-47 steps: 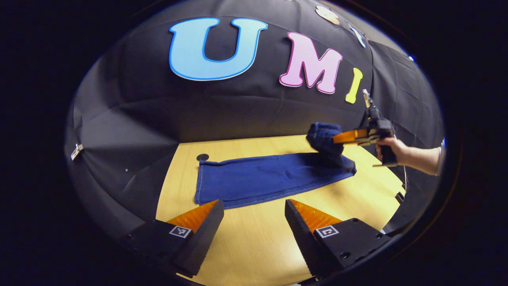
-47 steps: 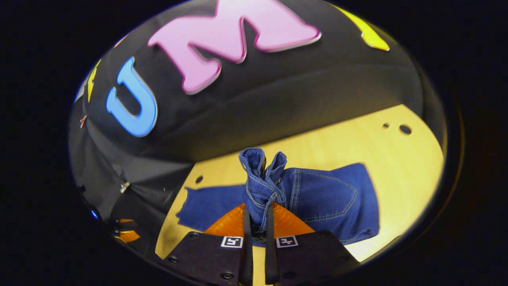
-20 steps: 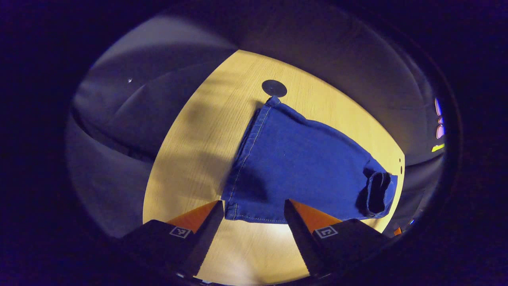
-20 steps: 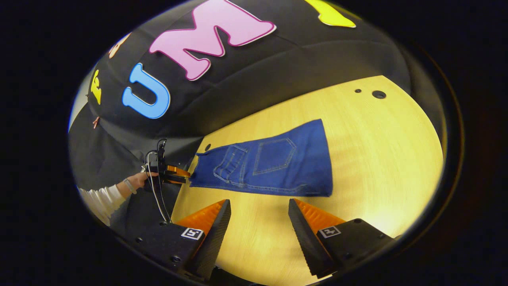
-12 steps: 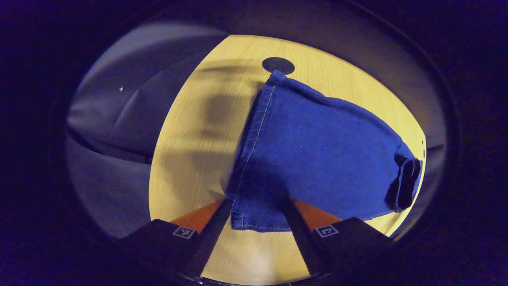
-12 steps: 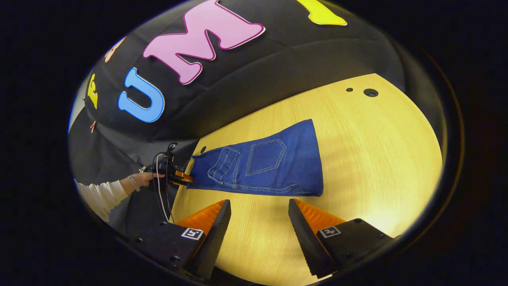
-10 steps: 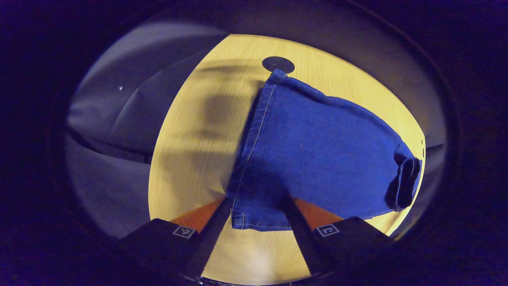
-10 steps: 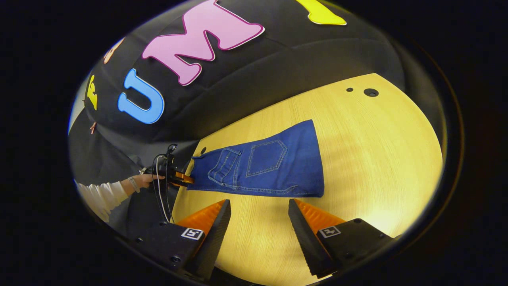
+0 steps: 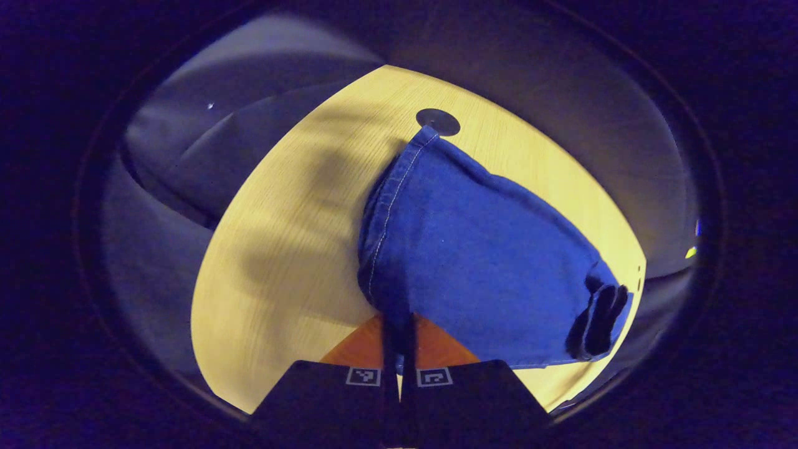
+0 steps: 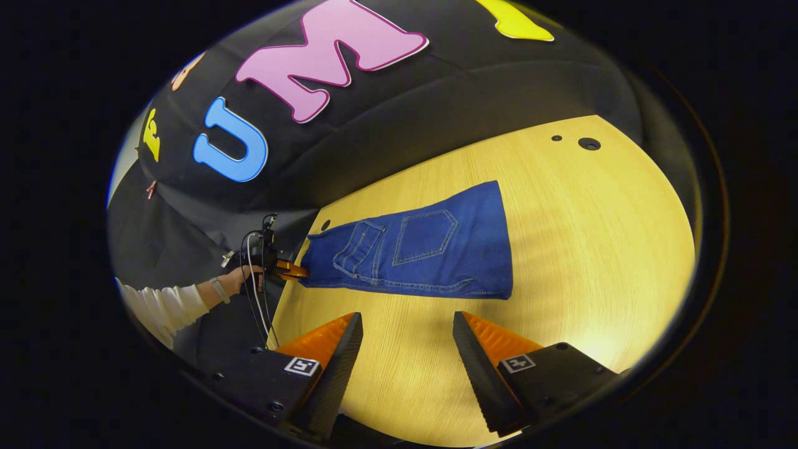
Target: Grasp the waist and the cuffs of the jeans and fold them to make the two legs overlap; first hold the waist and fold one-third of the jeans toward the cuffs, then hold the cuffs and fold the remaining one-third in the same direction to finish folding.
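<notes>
So the jeans (image 10: 419,254) were lying flat on the light wooden bench (image 10: 598,237), already doubled over once, with the waist part folded down onto the legs so the back pocket (image 10: 426,237) faced up. In the right gripper view they stretched from about the middle of the bench out to its left edge, where the cuffs (image 9: 381,218) were.

The left gripper (image 9: 399,340) had its fingers pressed together on the near corner of the cuff hem, with denim pinched between them. In the left gripper view the hem bunched up and curved a bit right above the grip, and the far corner of the cuffs sat just touching a small dark round disc (image 9: 437,121) in the bench. Farther off, the waistband end (image 9: 600,319) showed as a rolled lump on top of the legs.

From the right gripper view you could also see that left gripper at the cuff end, held by a hand (image 10: 240,279) with a white sleeve (image 10: 163,310).

The right gripper (image 10: 408,349) hovered over bare bench on the near side of the jeans, fingers spread wide apart, gripping nothing and not touching the denim.
</notes>
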